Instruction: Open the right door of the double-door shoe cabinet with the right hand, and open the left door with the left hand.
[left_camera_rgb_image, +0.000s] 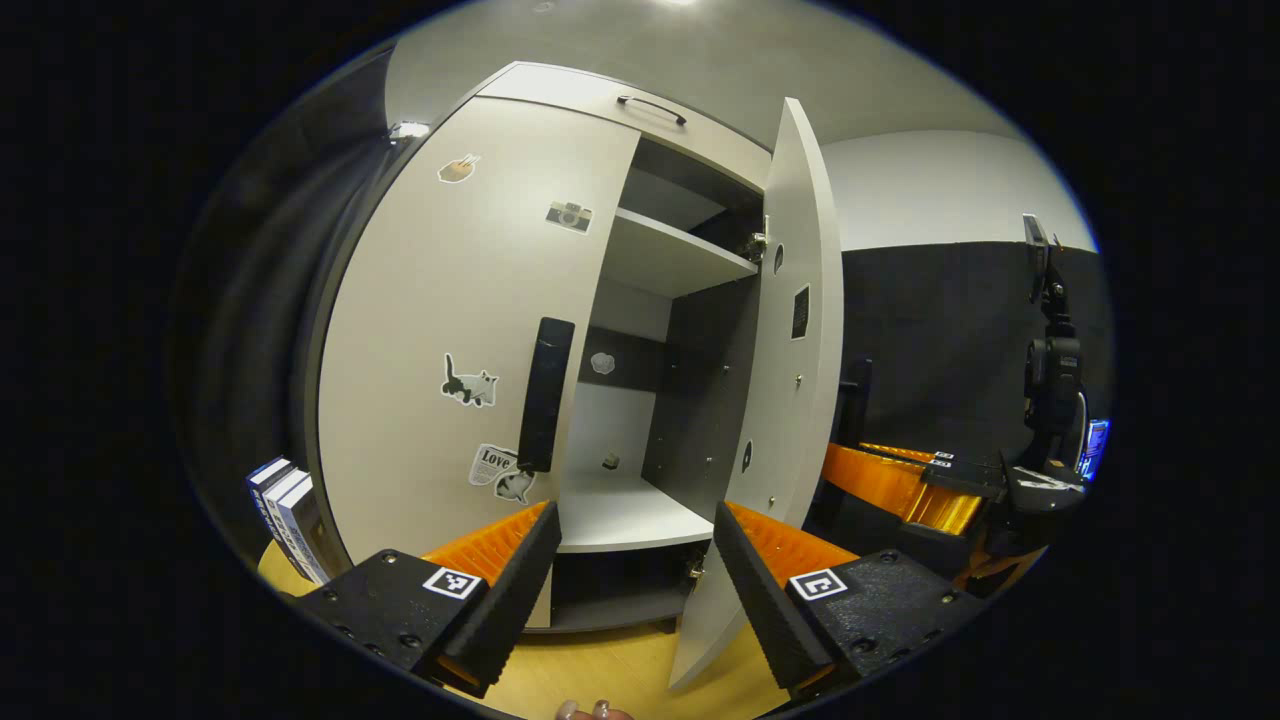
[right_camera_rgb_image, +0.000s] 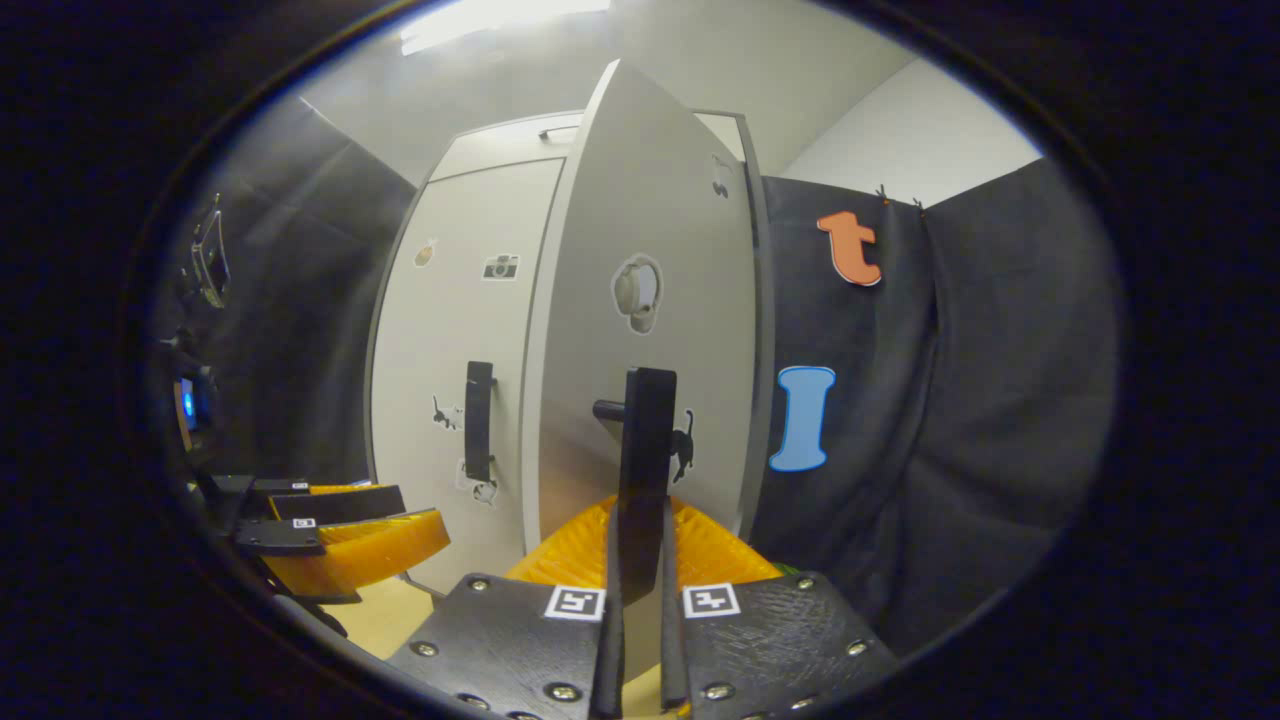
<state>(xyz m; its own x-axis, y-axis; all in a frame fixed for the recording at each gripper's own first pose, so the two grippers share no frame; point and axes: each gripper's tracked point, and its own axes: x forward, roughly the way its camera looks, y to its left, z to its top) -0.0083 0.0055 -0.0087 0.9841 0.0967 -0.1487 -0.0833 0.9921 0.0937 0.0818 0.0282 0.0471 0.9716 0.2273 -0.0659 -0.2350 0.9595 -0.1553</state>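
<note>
Standing tall against the booth wall, the cabinet (left_camera_rgb_image: 480, 300) has its long axis vertical and faces the person. Its right door (right_camera_rgb_image: 650, 330) is swung well out on its right-edge hinges, nearly edge-on in the left gripper view, so the shelves (left_camera_rgb_image: 670, 255) inside are bared; that half of the task looks as good as done. The left door (left_camera_rgb_image: 450, 330) lies flat and shut, its front toward both cameras.

Both handles are upright bars. The right handle (right_camera_rgb_image: 645, 450) stands out from the open door, and the right hand-held gripper (right_camera_rgb_image: 636, 600) is pressed together around its lower part, fingers on either side. The left handle (left_camera_rgb_image: 545, 395) sits by the left door's inner edge, untouched.

The left hand-held gripper (left_camera_rgb_image: 632, 560) is spread wide, held low before the cabinet and apart from it, with that handle up and to the left of the gap between its fingers. I judge the next move is its own: rise and shift left until the bar sits between the fingers, pinch it, then pull back in an arc toward the left, about the hinges on the door's outer edge.
</note>
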